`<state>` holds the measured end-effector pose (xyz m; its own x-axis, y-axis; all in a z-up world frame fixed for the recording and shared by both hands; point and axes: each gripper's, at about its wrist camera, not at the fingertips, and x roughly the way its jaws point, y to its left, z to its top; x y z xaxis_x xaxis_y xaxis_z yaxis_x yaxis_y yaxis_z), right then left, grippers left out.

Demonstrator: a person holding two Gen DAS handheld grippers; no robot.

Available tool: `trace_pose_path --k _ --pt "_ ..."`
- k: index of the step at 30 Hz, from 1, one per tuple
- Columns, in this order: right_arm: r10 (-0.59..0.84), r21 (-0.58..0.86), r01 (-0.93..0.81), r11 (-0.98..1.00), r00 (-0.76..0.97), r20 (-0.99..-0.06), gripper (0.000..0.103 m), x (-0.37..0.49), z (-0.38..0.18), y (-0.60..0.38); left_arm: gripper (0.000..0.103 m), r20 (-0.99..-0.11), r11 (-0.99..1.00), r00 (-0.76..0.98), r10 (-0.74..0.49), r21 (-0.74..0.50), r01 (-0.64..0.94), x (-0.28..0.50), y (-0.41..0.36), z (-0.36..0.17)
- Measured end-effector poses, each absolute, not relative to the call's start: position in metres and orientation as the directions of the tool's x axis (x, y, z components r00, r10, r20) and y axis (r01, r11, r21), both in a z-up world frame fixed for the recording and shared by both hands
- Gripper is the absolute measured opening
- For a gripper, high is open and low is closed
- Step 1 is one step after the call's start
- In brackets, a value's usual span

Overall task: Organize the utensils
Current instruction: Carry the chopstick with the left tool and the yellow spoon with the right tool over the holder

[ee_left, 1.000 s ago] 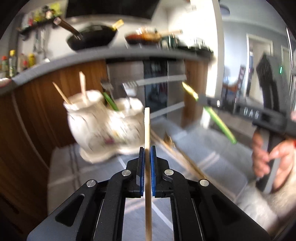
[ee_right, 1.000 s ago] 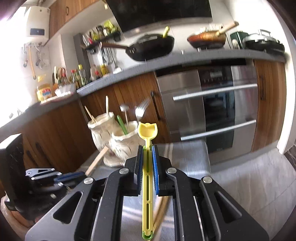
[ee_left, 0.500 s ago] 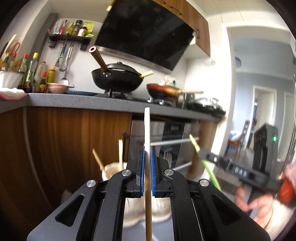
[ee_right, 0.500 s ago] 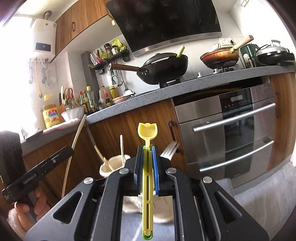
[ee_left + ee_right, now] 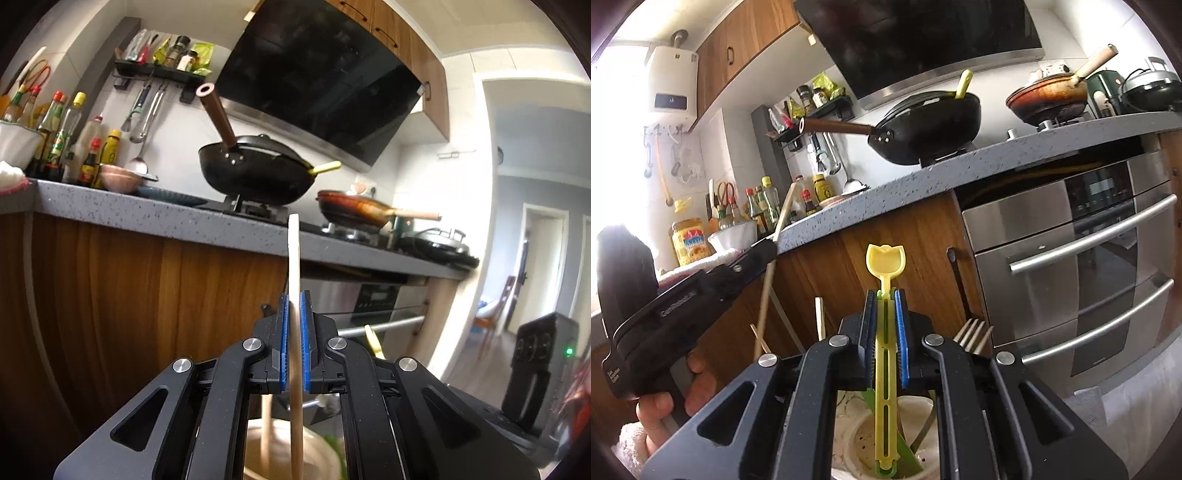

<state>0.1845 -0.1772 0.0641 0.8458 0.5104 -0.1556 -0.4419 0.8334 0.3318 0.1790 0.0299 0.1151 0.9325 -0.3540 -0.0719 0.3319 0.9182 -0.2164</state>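
My left gripper (image 5: 294,306) is shut on a pale wooden chopstick (image 5: 294,258) held upright; its lower end hangs over the mouth of a cream ceramic holder (image 5: 284,450) just below. My right gripper (image 5: 885,302) is shut on a yellow plastic utensil with a tulip-shaped tip (image 5: 885,258); its lower end reaches into a cream holder (image 5: 864,439) beneath. Wooden sticks (image 5: 820,317) and a fork (image 5: 973,332) stand in the holders. The left gripper also shows in the right wrist view (image 5: 768,249), holding the chopstick.
A grey countertop (image 5: 147,218) on wooden cabinets runs behind, with a black wok (image 5: 255,173), a frying pan (image 5: 354,210) and sauce bottles (image 5: 62,140). A steel oven (image 5: 1071,266) stands to the right. The right gripper's body (image 5: 539,369) is at the right.
Both grippers have tilted upward and moved in over the holders. The holders have dropped from the middle of both views to the bottom edge. Both grips are unchanged.
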Motion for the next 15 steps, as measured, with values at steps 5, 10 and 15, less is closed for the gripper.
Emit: trace_pose_path --k 5,10,15 --pt "0.496 0.267 -0.443 0.856 0.85 -0.179 0.01 0.186 0.053 -0.162 0.007 -0.047 0.934 0.946 -0.321 -0.179 0.308 0.18 0.028 0.106" --pt "0.5 0.272 -0.446 0.852 0.848 -0.175 0.01 0.186 0.051 -0.16 0.007 -0.036 0.945 0.955 -0.296 -0.156 0.287 0.183 0.023 0.107" --pt "0.514 0.262 -0.46 0.848 0.835 -0.196 0.01 0.185 0.045 -0.158 0.007 -0.063 0.945 0.95 -0.305 -0.148 0.293 0.176 0.023 0.1"
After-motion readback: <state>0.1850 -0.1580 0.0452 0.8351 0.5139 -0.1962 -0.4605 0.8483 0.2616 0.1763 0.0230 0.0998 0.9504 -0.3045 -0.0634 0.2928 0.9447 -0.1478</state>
